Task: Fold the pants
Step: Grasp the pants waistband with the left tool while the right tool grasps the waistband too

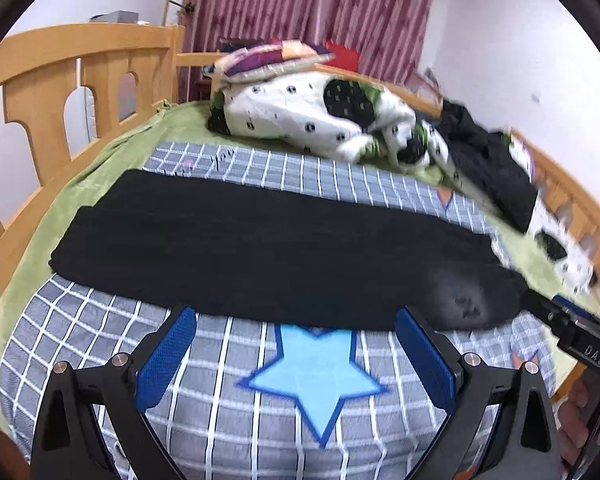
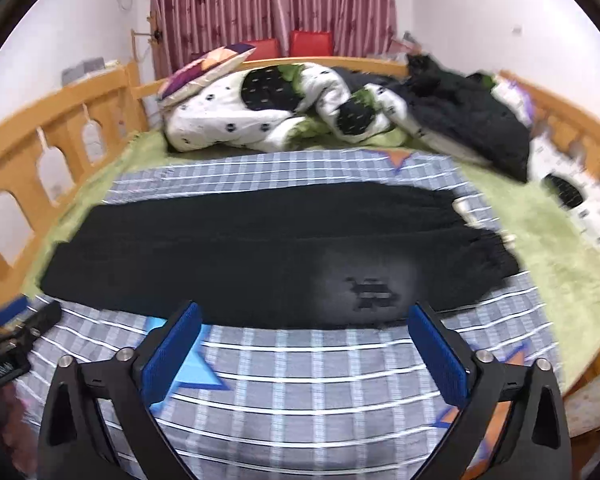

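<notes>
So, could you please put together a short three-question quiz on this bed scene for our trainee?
1. True or false: the left hand-held gripper is shut on the black pants.
2. What do the pants lie on?
A. bare wooden floor
B. grey checked blanket
C. white patterned quilt
3. Fill in: the shape printed on the blanket between the left gripper's fingers is a blue ____.

Key
1. False: both it and the right hand-held gripper are open, holding nothing, just short of the pants' near edge.
2. B
3. star
</notes>
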### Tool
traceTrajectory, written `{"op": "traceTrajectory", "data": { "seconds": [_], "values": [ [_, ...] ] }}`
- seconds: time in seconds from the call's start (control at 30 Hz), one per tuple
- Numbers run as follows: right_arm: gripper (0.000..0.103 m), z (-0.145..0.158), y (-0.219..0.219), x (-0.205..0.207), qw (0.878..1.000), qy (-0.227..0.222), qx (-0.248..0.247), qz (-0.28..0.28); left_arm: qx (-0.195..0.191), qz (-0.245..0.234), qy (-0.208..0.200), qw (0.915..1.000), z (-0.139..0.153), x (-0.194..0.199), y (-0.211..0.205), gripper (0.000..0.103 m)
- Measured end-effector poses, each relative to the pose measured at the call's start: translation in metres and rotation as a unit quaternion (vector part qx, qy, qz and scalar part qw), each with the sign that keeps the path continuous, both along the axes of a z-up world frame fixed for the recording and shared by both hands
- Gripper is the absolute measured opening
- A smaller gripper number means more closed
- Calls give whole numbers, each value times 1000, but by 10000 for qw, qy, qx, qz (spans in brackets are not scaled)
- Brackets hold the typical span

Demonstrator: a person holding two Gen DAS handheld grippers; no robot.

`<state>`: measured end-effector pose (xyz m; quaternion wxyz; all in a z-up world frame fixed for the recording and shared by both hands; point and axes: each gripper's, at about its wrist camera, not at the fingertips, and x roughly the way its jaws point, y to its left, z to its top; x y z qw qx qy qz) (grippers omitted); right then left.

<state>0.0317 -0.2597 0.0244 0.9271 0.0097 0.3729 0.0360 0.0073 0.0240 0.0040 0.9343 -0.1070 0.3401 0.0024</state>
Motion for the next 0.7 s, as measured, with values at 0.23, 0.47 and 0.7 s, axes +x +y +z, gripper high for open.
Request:
{"op": "traceTrajectory", "data": {
  "seconds": [0.23, 0.47, 0.7],
  "values": [
    [95, 22, -28, 36, 9998, -116, 8, 182, 344, 203, -78, 9992, -4, 26, 50, 100],
    [80, -37, -103, 72, 9992, 229, 315, -46, -180, 537, 535, 9970, -79, 47, 125, 97],
    [72, -126, -173, 74, 9910, 581, 1005, -667, -1249, 1033, 867, 9830, -144, 55, 182, 95]
  ]
}}
